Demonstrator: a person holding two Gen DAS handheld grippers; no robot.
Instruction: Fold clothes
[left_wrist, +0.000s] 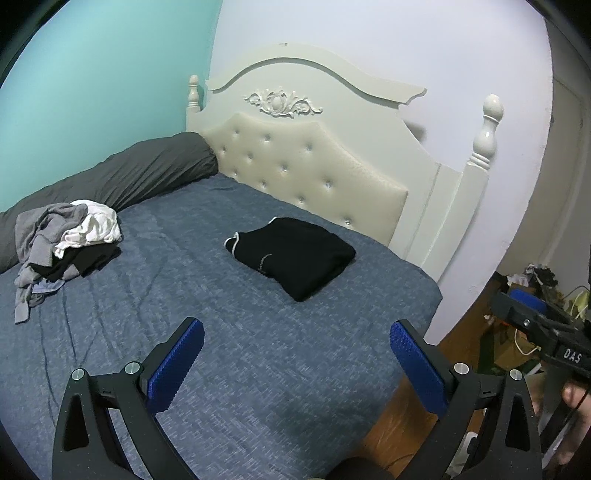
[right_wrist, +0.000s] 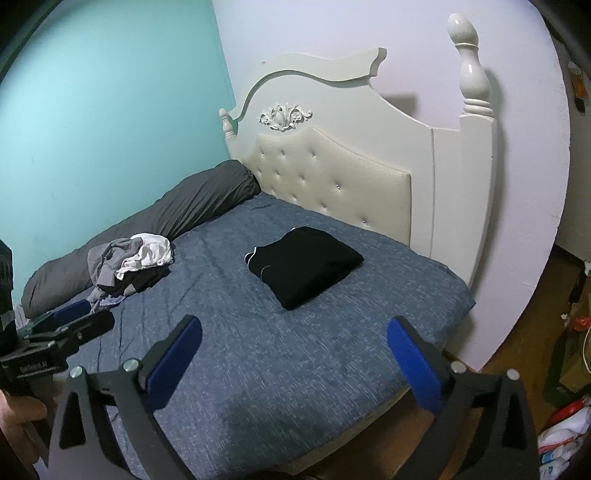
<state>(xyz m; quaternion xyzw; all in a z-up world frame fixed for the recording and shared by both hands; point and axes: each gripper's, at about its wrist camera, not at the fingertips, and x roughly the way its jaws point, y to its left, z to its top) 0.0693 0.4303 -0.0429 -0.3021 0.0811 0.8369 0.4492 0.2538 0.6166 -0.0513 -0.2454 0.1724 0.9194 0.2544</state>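
A folded black garment (left_wrist: 295, 254) lies on the blue bed sheet (left_wrist: 221, 350) near the headboard; it also shows in the right wrist view (right_wrist: 304, 269). A loose pile of grey, white and black clothes (left_wrist: 62, 243) sits at the left by the grey duvet, and shows in the right wrist view (right_wrist: 129, 262). My left gripper (left_wrist: 295, 343) is open and empty, held above the sheet short of the black garment. My right gripper (right_wrist: 293, 339) is open and empty over the bed's near corner. Each gripper appears at the edge of the other's view.
A rolled grey duvet (left_wrist: 129, 173) lies along the teal wall. A white tufted headboard (left_wrist: 314, 158) with posts stands behind the bed. Wooden floor (right_wrist: 517, 339) with boxes and clutter (left_wrist: 532, 295) lies to the right of the bed.
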